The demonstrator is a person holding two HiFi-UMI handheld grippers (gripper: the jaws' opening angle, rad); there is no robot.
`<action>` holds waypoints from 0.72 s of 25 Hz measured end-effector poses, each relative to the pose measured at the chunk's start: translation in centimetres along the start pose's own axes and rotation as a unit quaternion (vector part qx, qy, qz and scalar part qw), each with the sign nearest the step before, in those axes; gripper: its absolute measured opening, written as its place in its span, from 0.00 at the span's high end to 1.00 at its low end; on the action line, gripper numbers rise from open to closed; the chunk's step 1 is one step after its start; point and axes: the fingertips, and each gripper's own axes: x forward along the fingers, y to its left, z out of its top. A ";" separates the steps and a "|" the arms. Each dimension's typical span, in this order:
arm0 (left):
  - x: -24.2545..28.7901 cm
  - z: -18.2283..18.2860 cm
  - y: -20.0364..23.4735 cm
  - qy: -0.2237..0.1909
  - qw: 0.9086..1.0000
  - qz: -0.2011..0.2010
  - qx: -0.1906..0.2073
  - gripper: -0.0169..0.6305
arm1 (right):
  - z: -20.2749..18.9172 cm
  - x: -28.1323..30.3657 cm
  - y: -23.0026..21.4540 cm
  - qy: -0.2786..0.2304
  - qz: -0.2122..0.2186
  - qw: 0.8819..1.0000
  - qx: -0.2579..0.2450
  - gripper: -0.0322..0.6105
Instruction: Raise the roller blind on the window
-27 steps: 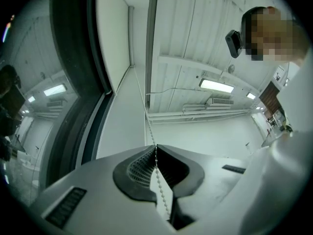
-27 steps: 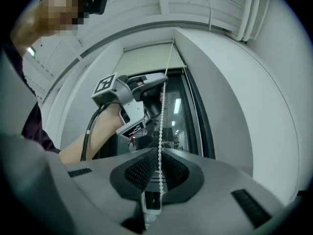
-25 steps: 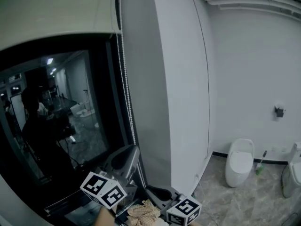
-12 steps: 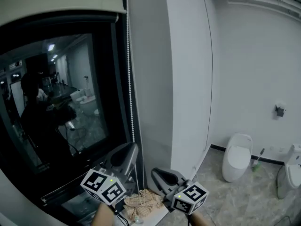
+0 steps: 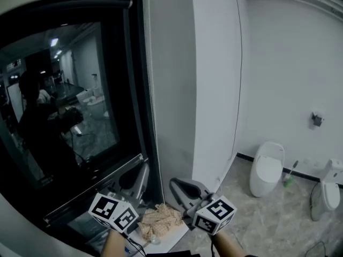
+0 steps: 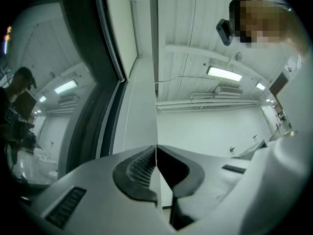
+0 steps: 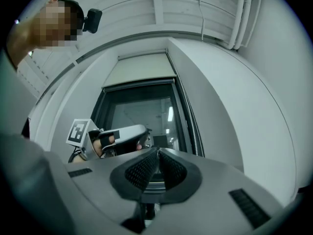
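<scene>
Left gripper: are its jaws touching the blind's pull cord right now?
Touching. The left gripper view shows it: the thin pull cord runs straight down into the left gripper, whose jaws are closed together on it with no gap either side.

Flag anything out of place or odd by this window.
A crumpled beige cloth lies bunched at the foot of the wall, just below the window. It is loosely heaped, as if dropped there. Nothing else stands out.

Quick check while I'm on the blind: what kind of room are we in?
Most likely a bathroom or washroom: a white toilet stands on the marbled floor, a second toilet sits at the right edge, and a toilet brush leans between them. A bead chain hangs left of them.
</scene>
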 end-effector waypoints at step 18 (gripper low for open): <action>-0.7 -1.3 -0.7 0.014 1.000 -0.017 -0.008 0.95 | 3.9 2.5 2.2 -0.048 0.009 0.997 -0.053 0.94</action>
